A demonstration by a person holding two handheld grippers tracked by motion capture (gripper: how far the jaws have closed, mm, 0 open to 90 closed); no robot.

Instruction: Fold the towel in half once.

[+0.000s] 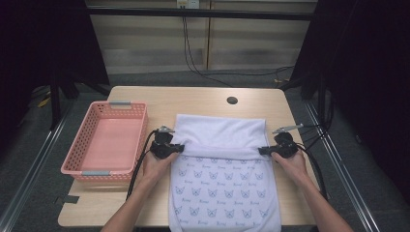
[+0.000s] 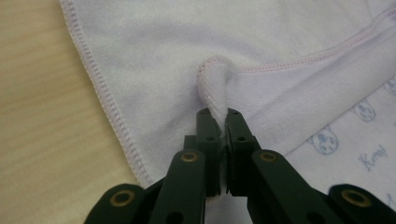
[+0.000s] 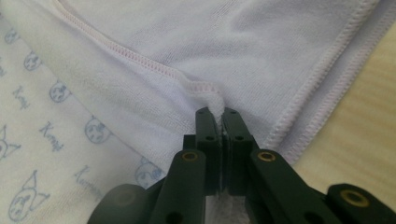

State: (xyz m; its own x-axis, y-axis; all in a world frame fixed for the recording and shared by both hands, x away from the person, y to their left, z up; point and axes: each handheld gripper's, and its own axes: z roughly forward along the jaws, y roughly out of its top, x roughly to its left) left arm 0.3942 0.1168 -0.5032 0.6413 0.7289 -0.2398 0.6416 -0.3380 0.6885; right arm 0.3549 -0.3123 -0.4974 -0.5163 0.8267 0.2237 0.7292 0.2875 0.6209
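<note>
1. Item in hand: a white terry-cloth towel printed with pale blue cat faces and script (image 1: 225, 183). It lies flat on the light wooden table (image 1: 203, 99), its near end hanging over the table's front edge, its far end folded back toward the person so the plain reverse faces up.
2. Left gripper (image 1: 167, 147): jaws pressed together on a corner of the folded-over flap; in the left gripper view (image 2: 218, 119) the pink-stitched hem bunches into a small loop just ahead of the tips.
3. Right gripper (image 1: 276, 150): jaws likewise pinched on the opposite corner; the right gripper view (image 3: 219, 116) shows the hem puckered into the tips.
4. Handling judgement: light, soft, wholly limp. No stiffness of its own, so the flap sags between the two holds unless kept taut. Pile looks grippy, not slippery; nothing fragile.
5. Where to hold: the stitched hem corners, as now; the doubled edge gives the pads something thick to bite. A shallow bite on the hem could slip under tension.
6. Pink perforated plastic basket (image 1: 107, 140) stands left of the towel, apart from it, nothing inside.
</note>
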